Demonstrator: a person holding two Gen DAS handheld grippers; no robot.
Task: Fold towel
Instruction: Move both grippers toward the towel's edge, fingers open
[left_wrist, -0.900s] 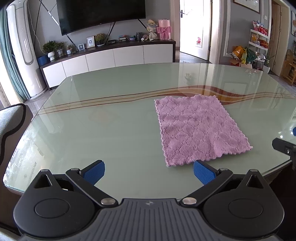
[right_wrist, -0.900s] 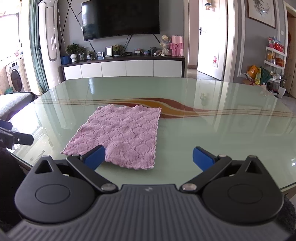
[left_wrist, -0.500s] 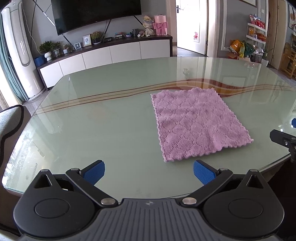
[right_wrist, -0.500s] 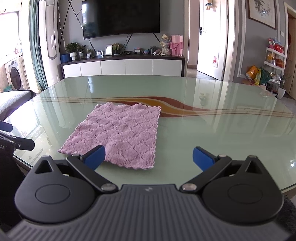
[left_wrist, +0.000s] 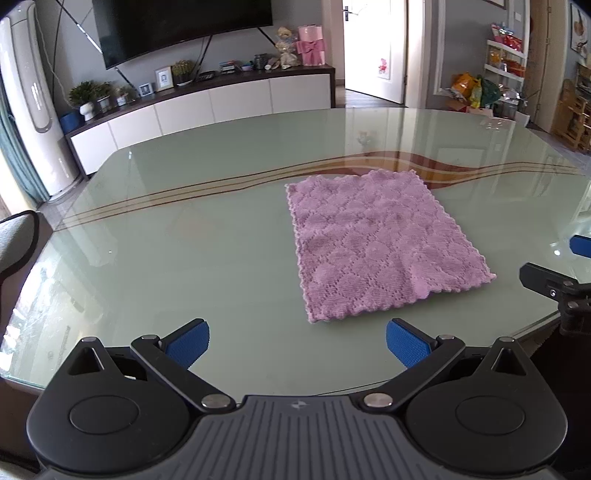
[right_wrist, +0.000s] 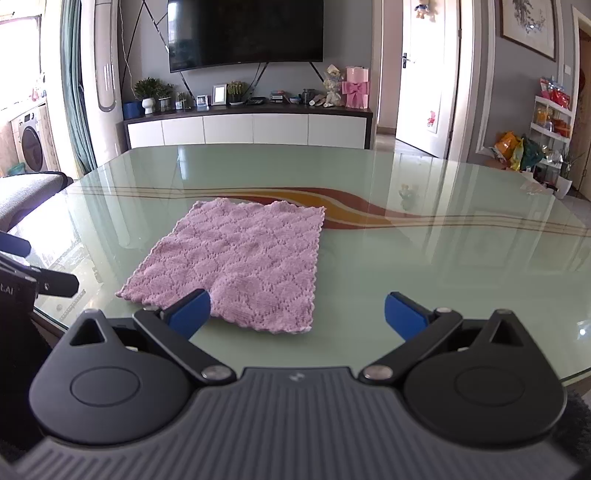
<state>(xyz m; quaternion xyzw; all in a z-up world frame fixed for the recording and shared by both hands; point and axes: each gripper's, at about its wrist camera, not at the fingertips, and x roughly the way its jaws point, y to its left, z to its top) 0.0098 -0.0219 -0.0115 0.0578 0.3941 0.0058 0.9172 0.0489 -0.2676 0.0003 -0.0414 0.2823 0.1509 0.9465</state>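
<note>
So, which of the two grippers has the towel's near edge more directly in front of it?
The right gripper: the towel's near edge lies between its open fingers, by the left pad. For the left gripper the towel sits farther ahead, toward the right.

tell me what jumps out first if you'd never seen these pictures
The pink towel stands out first, lying flat and unfolded on the pale green glass table, near its front edge. Next come the two open grippers: the left gripper short of the towel's near left corner, and the right gripper at its near edge, blue fingers spread wide.
</note>
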